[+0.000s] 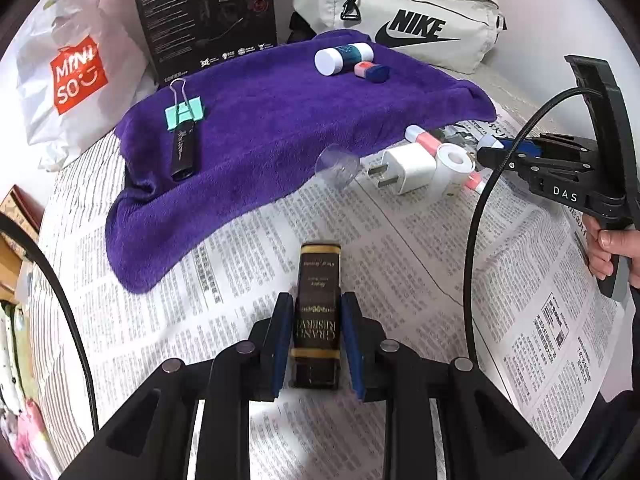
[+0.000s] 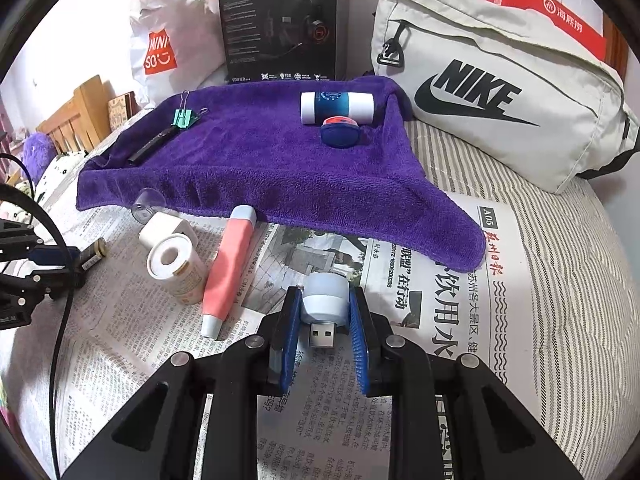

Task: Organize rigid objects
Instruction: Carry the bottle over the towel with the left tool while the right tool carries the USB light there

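Observation:
My left gripper (image 1: 316,304) is shut on a dark brown and gold "Grand Reserve" bar (image 1: 318,280) just above the newspaper. My right gripper (image 2: 325,294) is shut on a small white USB light (image 2: 323,300), its plug pointing back at the camera. On the purple towel (image 1: 260,120) lie a green binder clip (image 1: 184,114), a black stick (image 1: 184,152), a white and blue tube (image 1: 342,56) and a pink and blue eraser (image 1: 372,71). On the paper lie a white charger plug (image 1: 404,168), a white roll (image 2: 176,264), a pink pen (image 2: 228,268) and a clear cup (image 1: 336,166).
A newspaper (image 2: 400,360) covers the striped bed. Behind the towel stand a black headset box (image 2: 280,24), a Miniso bag (image 1: 72,76) and a white Nike bag (image 2: 500,92). A hand holds the right gripper's handle (image 1: 612,240).

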Demonstrator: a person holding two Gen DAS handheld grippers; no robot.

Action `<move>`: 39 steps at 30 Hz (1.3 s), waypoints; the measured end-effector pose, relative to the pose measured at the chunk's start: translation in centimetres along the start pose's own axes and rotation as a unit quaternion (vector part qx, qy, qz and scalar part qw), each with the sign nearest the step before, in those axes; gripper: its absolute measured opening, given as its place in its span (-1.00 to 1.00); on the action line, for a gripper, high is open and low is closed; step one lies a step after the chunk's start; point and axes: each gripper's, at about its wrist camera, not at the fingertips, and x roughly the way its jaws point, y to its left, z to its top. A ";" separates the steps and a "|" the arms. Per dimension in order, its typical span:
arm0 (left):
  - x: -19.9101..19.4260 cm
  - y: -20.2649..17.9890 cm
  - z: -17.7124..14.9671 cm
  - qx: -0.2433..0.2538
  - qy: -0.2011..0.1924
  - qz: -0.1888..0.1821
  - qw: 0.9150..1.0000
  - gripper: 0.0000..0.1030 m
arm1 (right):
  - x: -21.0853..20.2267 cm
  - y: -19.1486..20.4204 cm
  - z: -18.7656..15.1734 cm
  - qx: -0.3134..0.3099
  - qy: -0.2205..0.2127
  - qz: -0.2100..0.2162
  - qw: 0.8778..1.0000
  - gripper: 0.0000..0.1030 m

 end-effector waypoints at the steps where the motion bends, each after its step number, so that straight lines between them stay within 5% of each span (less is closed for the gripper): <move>1: -0.1 0.0 -0.1 -0.001 0.000 0.000 1.000 -0.54 | 0.0 0.0 0.0 0.000 0.000 0.001 1.000 -0.53; 10: 0.2 0.6 0.3 -0.023 -0.012 -0.030 0.999 -0.56 | 0.0 -0.4 0.1 0.004 0.004 0.009 1.000 -0.53; 39: -3.8 3.7 3.5 -0.074 -0.086 -0.030 0.993 -0.56 | -3.1 0.7 4.2 -0.006 -0.016 0.033 0.999 -0.54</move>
